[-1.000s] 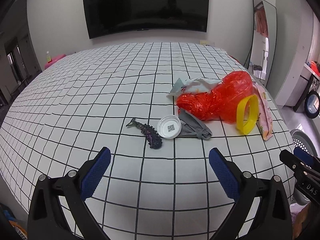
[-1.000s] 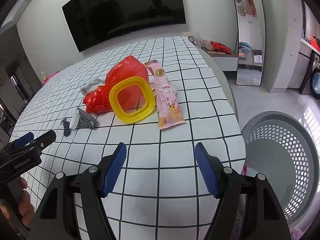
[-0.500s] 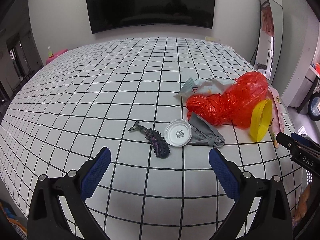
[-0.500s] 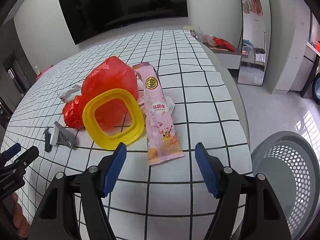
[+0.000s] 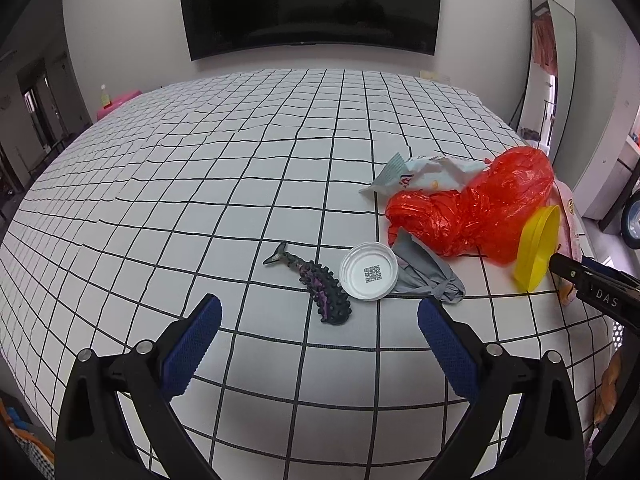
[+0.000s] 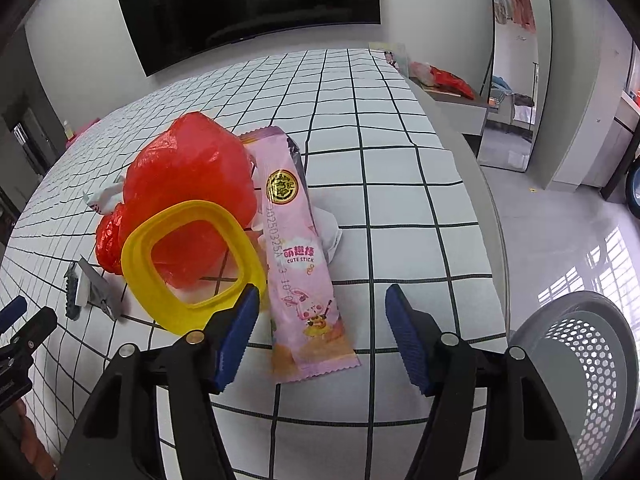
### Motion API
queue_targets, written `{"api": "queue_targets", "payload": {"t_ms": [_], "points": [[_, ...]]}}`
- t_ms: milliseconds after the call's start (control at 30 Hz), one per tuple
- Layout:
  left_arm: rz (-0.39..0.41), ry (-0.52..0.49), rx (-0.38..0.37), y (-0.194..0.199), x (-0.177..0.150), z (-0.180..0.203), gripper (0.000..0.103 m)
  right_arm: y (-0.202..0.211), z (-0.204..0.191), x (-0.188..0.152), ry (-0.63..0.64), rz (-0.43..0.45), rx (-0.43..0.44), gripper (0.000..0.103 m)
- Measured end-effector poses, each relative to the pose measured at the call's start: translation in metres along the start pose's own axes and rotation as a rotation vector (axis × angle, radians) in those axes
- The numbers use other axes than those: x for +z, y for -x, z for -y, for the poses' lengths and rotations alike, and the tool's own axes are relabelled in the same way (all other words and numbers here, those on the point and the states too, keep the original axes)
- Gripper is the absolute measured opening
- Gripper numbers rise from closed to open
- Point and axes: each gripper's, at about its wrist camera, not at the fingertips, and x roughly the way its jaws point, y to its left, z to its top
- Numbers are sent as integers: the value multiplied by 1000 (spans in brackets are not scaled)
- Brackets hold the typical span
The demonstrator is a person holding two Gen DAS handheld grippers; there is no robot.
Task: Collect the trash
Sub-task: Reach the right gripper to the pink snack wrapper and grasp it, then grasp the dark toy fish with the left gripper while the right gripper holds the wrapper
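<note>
Straddling pink wrapper (image 6: 301, 276), right gripper (image 6: 318, 338), apparently apart.

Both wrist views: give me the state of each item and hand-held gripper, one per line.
Pink snack wrapper: flat on the checked cover, between the right hand-held gripper's pads, not pinched.
Yellow ring: propped against the red bag.
Red plastic bag: crumpled.
White lid: upturned.
Mesh basket: upright on the floor.
Right hand-held gripper: open, jaws just been closing.
Left hand-held gripper: open, empty.
</note>
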Motion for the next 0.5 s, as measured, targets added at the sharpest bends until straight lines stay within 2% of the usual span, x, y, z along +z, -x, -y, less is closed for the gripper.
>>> {"api": "queue_targets", "payload": {"t_ms": [67, 133, 200, 500], "points": [[-2, 2, 6, -1, 0, -2, 96, -2, -3, 2, 2, -3, 2, 55], [-5, 5, 11, -1, -1, -4, 96, -4, -4, 3, 12, -6, -1, 43], [-6, 7, 17, -1, -1, -6, 97, -4, -7, 3, 26, -7, -10, 36], [-11, 10, 29, -1, -1, -9, 96, 14, -3, -4, -1, 32, 5, 32]]}}
